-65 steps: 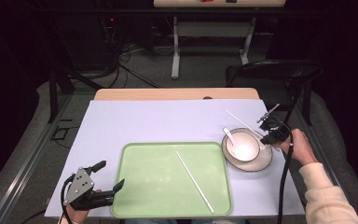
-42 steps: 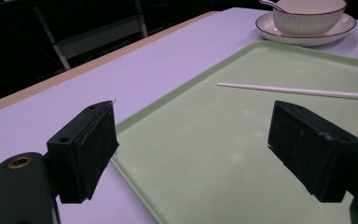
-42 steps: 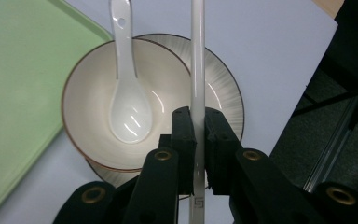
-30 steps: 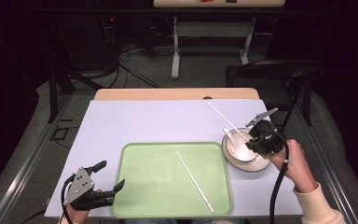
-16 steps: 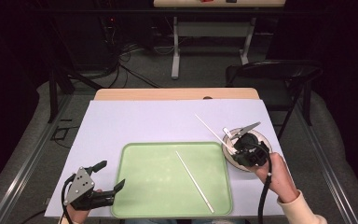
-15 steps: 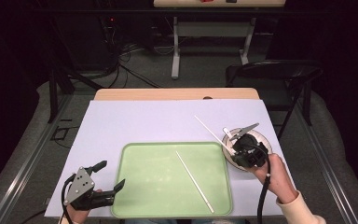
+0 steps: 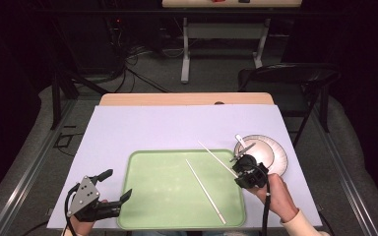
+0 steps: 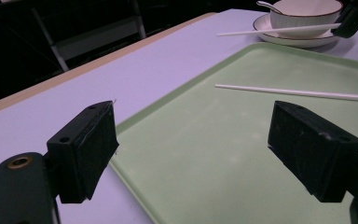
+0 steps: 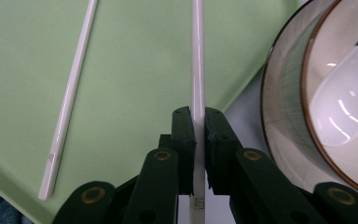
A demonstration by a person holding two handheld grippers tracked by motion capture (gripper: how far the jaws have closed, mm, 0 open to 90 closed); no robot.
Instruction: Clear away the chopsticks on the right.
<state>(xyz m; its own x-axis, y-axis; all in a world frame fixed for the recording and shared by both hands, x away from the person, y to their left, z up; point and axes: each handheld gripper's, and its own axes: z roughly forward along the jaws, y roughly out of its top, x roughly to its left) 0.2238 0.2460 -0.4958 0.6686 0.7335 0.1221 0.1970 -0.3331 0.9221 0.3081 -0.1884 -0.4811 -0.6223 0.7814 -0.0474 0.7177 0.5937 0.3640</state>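
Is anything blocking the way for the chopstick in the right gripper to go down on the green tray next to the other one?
Nothing visible does. The right gripper is shut on the held chopstick, which already reaches over the green tray. The tray surface between it and the lying chopstick is bare. The bowl sits off to the side.

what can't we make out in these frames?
- Held chopstick: the right tongs cover the stretch clamped between the jaws in the right gripper view, and the top edge cuts off its tip.
- Spoon in the bowl: too small in the high view; only glare in the right gripper view.
- Chopstick on the tray: cut off by the right edge of the left gripper view.
- Left tongs: the bottom edge crops the hand in the high view.
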